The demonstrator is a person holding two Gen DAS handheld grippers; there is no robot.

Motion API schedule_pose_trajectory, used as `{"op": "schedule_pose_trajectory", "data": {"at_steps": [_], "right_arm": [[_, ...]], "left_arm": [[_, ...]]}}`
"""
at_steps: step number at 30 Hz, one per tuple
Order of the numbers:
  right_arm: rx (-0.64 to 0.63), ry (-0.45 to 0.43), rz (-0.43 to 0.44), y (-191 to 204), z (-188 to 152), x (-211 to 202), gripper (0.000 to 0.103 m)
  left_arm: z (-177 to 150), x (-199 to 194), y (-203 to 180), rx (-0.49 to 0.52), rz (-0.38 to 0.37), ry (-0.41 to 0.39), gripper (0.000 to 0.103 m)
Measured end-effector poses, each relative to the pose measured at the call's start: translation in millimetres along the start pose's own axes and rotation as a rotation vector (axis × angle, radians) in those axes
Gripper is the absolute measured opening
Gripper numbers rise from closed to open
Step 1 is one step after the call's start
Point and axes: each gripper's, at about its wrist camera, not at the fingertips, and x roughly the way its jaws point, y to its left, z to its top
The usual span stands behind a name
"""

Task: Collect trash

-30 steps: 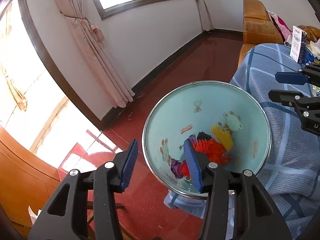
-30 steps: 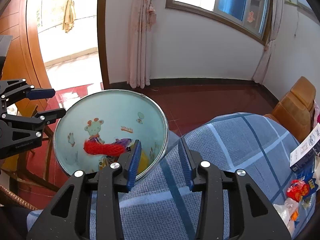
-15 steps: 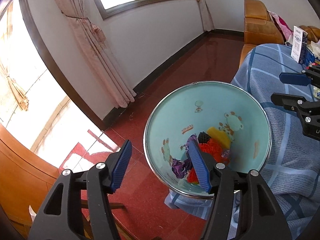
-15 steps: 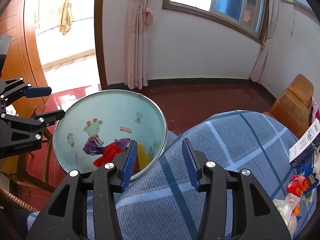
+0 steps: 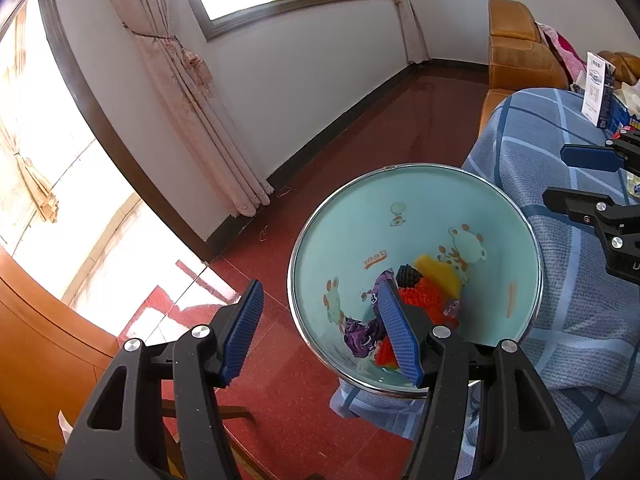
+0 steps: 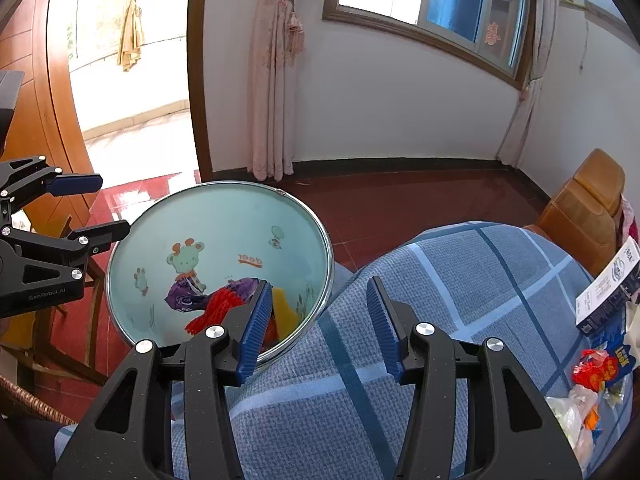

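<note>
A mint-green bin point(image 5: 420, 208) with a chrome rim and cartoon prints stands on the floor against the table. At its bottom lie a red mesh point(image 5: 424, 296), a purple wrapper point(image 5: 360, 332) and a yellow piece point(image 5: 436, 272). My left gripper point(image 5: 319, 285) hangs open and empty over the bin's left rim. My right gripper point(image 6: 319, 282) is open and empty above the blue plaid tablecloth point(image 6: 440, 280), beside the bin point(image 6: 224, 220). More trash lies on the table's right end: a red wrapper point(image 6: 596, 372) and clear plastic point(image 6: 572, 404).
A white and blue box point(image 6: 608, 284) stands at the table's far right. An orange sofa point(image 5: 516, 52) is behind the table. Curtains point(image 6: 276, 64) hang on the wall past the red floor. A wooden chair point(image 6: 80, 304) stands left of the bin.
Both grippers' jaws have spread wider. The red mesh has dropped lower in the bin, and the purple wrapper now lies in plain view beside it.
</note>
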Motion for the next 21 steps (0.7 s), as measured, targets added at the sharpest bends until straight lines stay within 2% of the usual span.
{"op": "schedule_pose_trajectory", "data": {"at_steps": [21], "right_arm": [[0.002, 0.001, -0.001, 1.0, -1.7, -1.0, 0.050]], "left_arm": [[0.0, 0.0, -0.5, -0.001, 0.006, 0.002, 0.062]]}}
